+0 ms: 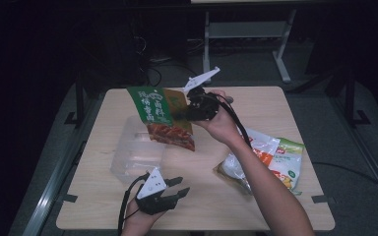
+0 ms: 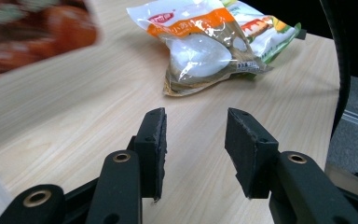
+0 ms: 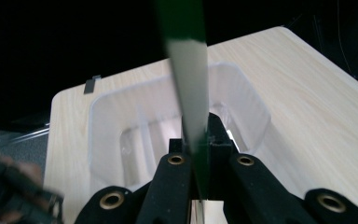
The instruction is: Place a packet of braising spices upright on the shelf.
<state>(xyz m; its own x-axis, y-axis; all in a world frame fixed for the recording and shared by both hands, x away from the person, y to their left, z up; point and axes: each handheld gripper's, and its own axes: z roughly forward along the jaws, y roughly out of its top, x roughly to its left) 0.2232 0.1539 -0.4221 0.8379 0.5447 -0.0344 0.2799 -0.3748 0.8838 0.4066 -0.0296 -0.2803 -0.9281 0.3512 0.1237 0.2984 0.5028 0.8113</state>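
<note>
The left tongs (image 1: 179,187) sit low at the near edge, held in the left hand (image 1: 139,221), jaws parted with nothing between them. The right forearm reaches forward and up; the right tongs (image 1: 189,109) are raised, jaws clamped tight together.

Black two-jaw hand-held gripper (image 1: 182,187), brass rivets, white three-cornered plate, black cable.

Snack packets (image 1: 270,160) on wooden table (image 1: 256,105)
</note>
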